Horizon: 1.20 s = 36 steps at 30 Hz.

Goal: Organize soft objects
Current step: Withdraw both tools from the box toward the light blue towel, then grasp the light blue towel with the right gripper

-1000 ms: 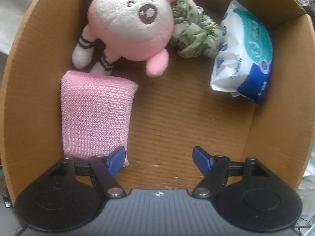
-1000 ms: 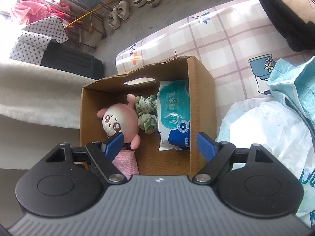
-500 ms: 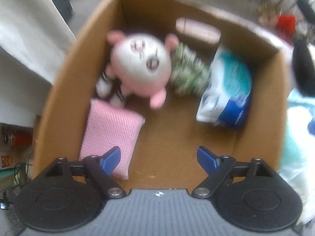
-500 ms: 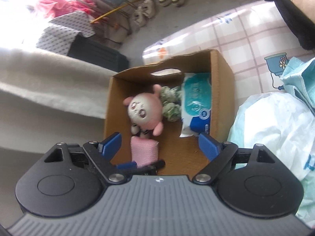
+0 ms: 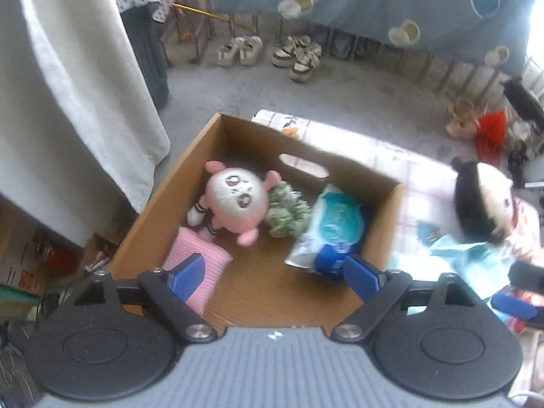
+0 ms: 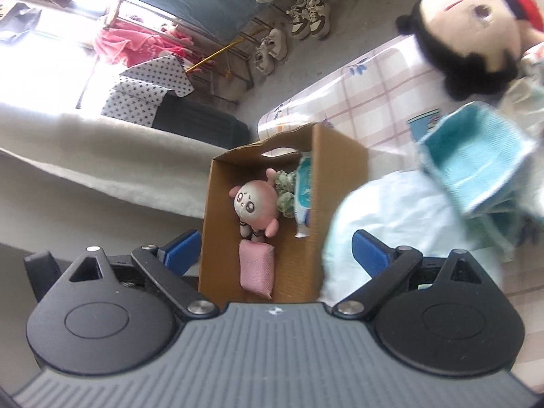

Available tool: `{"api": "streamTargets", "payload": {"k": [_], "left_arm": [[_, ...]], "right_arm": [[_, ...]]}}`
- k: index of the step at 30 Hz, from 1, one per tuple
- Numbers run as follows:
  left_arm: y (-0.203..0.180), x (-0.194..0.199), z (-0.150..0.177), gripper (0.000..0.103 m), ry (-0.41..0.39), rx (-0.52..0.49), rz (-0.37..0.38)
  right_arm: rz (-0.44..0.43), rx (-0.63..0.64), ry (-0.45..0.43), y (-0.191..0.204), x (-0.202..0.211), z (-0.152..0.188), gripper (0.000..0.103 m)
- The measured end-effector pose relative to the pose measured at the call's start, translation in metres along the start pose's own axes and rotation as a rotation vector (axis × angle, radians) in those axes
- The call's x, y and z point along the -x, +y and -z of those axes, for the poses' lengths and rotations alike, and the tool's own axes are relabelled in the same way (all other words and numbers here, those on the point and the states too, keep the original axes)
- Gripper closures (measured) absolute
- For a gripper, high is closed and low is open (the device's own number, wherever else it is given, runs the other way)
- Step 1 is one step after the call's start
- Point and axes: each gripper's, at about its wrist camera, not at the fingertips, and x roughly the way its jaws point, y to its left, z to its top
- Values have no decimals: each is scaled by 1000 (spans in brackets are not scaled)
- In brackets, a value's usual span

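The black-haired doll [image 6: 472, 30] lay unboxed at two o'clock; both the left gripper [image 5: 273, 277] and right gripper [image 6: 275, 250] hung spread, empty. Best grasped at its body, then lowered into the cardboard box [image 6: 340, 170].

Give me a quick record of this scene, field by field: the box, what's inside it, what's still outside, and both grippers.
container: cardboard box, open top, on a checked tablecloth
inside box: pink plush, green scrunchie, wipes pack, pink knitted pad
outside box: black-haired doll, teal cloth, white plastic bag
left gripper: open, empty, above the box
right gripper: open, empty, above the box's near end
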Motion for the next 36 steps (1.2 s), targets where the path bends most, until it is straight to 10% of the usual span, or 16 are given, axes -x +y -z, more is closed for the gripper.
{"api": "streamTargets", "payload": {"k": [9, 16, 27, 36], "left_arm": [[-137, 11, 26, 14, 62, 140, 145], [-196, -41, 23, 28, 136, 129, 192], [-166, -89, 49, 65, 181, 143, 119], [-142, -93, 54, 64, 201, 246, 209]], "right_arm": [[124, 255, 54, -79, 115, -41, 7], [117, 362, 66, -109, 88, -59, 8], [193, 515, 222, -100, -29, -48, 16], [229, 432, 324, -119, -59, -49, 49]]}}
